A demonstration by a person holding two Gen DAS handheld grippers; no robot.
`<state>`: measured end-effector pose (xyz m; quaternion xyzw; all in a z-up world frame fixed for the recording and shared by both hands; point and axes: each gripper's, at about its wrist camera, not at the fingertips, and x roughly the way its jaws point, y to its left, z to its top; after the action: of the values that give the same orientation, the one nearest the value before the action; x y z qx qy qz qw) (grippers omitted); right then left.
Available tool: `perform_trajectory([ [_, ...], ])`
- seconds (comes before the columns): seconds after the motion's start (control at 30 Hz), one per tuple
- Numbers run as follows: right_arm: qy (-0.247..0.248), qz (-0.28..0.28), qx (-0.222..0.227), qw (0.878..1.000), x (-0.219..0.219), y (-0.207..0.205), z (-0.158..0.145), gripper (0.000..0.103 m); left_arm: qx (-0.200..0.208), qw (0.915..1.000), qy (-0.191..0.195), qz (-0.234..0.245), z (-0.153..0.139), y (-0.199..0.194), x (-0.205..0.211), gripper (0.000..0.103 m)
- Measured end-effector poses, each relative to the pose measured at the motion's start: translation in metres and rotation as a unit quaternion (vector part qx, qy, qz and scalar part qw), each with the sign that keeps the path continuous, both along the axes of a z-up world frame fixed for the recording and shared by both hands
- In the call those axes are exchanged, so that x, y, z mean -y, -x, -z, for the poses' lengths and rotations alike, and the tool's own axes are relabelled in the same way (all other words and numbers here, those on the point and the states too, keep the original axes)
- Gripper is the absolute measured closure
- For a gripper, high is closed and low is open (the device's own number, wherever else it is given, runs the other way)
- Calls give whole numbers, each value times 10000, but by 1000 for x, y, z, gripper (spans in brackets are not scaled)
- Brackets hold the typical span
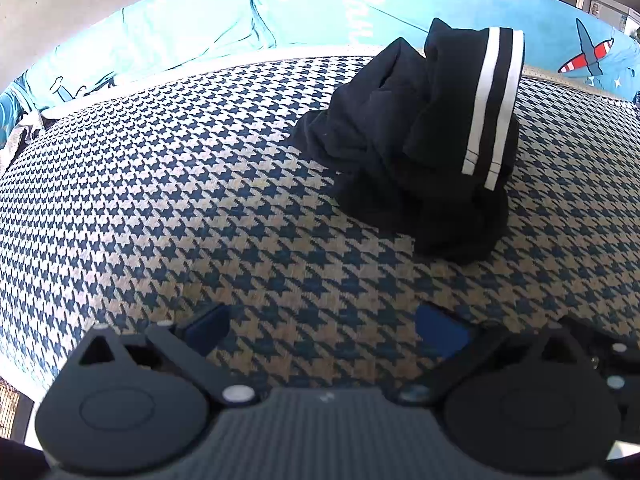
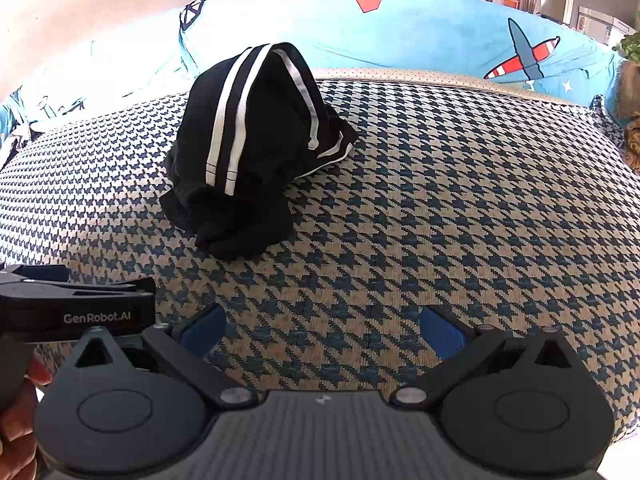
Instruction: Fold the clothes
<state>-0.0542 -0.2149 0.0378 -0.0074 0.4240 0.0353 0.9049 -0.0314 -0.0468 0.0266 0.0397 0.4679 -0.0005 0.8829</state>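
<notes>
a crumpled black garment point(image 1: 416, 140) with 2 white stripes is sitting heaped on the houndstooth cover point(image 1: 160, 200), ahead-right of the left gripper point(image 1: 324, 332) and ahead-left of the right gripper point(image 2: 320, 332), both spread and holding nothing.

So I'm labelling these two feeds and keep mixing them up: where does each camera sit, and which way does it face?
Left wrist: on the left gripper, low over the houndstooth cover, facing the crumpled black garment ahead-right; its open blue-padded fingers show.
Right wrist: on the right gripper, facing the garment ahead-left; open fingers, the left gripper's body and a hand show.
Shared: garment, cover, blue airplane-print fabric behind.
</notes>
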Motion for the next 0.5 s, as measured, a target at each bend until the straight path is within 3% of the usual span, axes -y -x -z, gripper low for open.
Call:
perform_trajectory([
  [0.5,25,-30,-62,10000,-2,0,3,0,-29,10000,37,-54,2,-4,0,0],
])
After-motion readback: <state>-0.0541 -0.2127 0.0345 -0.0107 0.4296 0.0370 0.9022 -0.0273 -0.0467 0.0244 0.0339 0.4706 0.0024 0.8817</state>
